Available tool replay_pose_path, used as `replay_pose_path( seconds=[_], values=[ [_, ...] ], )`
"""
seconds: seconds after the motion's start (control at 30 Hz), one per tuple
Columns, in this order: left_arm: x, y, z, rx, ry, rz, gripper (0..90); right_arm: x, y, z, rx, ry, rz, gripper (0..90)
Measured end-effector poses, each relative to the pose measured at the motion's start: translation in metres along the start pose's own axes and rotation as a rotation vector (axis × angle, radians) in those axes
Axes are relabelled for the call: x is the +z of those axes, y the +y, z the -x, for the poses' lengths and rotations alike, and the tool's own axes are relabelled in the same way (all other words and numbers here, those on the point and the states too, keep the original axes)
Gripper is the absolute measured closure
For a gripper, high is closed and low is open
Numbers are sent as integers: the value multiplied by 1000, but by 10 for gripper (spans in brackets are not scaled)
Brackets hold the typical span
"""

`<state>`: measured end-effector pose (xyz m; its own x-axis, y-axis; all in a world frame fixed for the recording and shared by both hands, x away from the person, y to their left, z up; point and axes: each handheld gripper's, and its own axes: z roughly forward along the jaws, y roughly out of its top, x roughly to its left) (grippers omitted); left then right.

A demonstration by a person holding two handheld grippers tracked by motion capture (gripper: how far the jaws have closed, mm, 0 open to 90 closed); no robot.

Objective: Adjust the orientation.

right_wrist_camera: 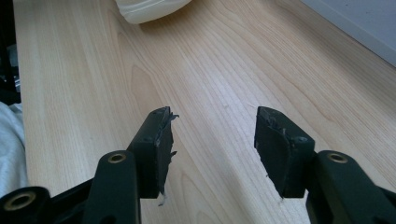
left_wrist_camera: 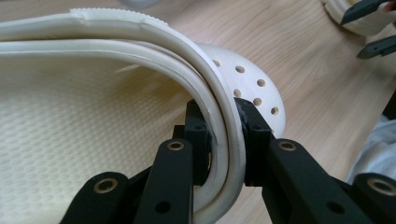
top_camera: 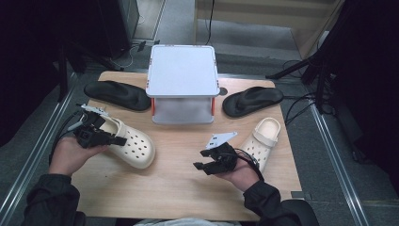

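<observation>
A cream perforated clog point(top_camera: 139, 147) lies at the table's left with its toe toward the middle. My left gripper point(top_camera: 114, 139) is shut on it. In the left gripper view the pads point(left_wrist_camera: 248, 122) pinch the clog's side wall and folded strap point(left_wrist_camera: 223, 135) together, beside the textured insole point(left_wrist_camera: 84, 121). My right gripper point(top_camera: 201, 165) stands open low over bare wood near the front middle, with nothing between its fingertips point(right_wrist_camera: 156, 133). A second cream clog point(top_camera: 263, 138) lies just right of that hand.
A white two-level stand point(top_camera: 182, 70) sits at the back centre of the wooden table point(top_camera: 179, 193). One black sandal point(top_camera: 117, 95) lies to its left and another point(top_camera: 251, 100) to its right. The held clog's toe point(right_wrist_camera: 149, 8) lies beyond the right gripper's jaws.
</observation>
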<state>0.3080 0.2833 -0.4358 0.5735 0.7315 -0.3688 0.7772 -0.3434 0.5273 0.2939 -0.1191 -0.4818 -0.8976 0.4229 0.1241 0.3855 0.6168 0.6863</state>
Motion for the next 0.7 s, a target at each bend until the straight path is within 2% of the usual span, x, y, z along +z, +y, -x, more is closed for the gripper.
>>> replay_pose_path(
  seconds=[0.3,0.43,0.47,0.7],
  values=[
    [10,12,34,59,-35,12,777,-5,1,-3,-6,10,33,474],
    [17,17,48,61,-51,18,776,-9,1,-3,-7,7,49,473],
    [21,19,56,68,-60,19,775,-12,1,-3,-6,5,63,473],
    [39,25,78,92,-77,-3,775,-22,-2,-3,5,-11,90,471]
  ],
)
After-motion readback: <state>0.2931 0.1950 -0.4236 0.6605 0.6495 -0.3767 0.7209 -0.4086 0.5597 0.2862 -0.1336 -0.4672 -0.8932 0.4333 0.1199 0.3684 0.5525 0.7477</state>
